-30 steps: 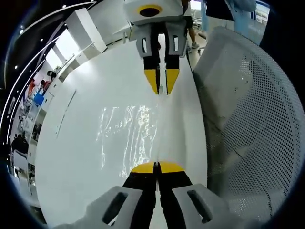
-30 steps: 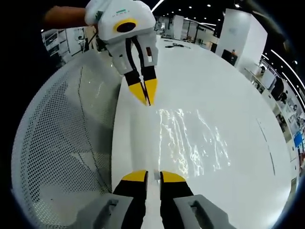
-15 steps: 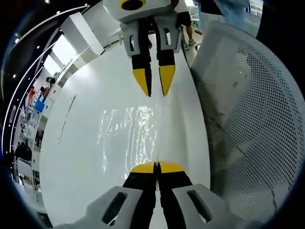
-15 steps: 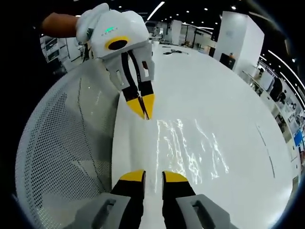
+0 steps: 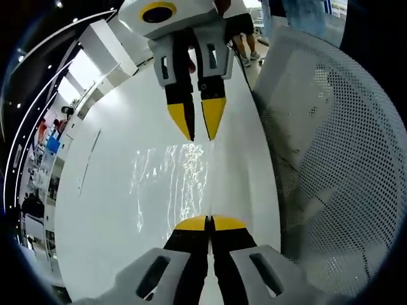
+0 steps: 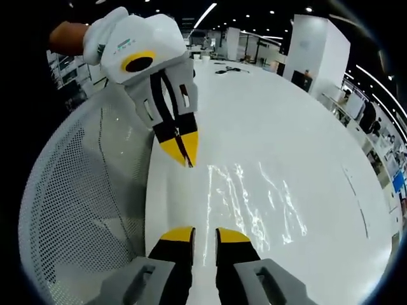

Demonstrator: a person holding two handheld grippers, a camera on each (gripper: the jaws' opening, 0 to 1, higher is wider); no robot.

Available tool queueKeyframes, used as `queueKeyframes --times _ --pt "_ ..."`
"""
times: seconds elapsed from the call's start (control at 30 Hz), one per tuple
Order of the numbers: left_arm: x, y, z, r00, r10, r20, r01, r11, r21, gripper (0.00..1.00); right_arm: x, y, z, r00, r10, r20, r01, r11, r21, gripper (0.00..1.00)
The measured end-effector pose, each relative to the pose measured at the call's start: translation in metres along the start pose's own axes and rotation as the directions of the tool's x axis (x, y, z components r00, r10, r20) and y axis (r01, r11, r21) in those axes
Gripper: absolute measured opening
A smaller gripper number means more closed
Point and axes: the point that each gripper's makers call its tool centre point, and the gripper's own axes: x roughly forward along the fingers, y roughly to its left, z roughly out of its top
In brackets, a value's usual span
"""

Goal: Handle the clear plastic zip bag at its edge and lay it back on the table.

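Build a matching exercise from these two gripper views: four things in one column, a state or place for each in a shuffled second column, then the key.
1. left gripper
2. right gripper
3. clear plastic zip bag
4. white mesh basket

A. jaws parted
B. beside the white table
C. jaws shut on the bag's edge
D. spread out on the table

Pairs: 1-C, 2-A, 3-D, 4-B

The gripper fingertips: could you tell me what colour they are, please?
Yellow tips on black fingers, clearest in the left gripper view.
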Motion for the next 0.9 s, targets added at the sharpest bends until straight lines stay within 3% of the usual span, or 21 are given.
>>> queueKeyframes --times 0.9 --pt "-0.001 0.003 0.003 0.998 0.012 0.066 -0.007 0.996 -0.085 0.0 0.025 0.012 -0.005 0.998 0.052 -0.033 -0.05 0.997 0.062 0.03"
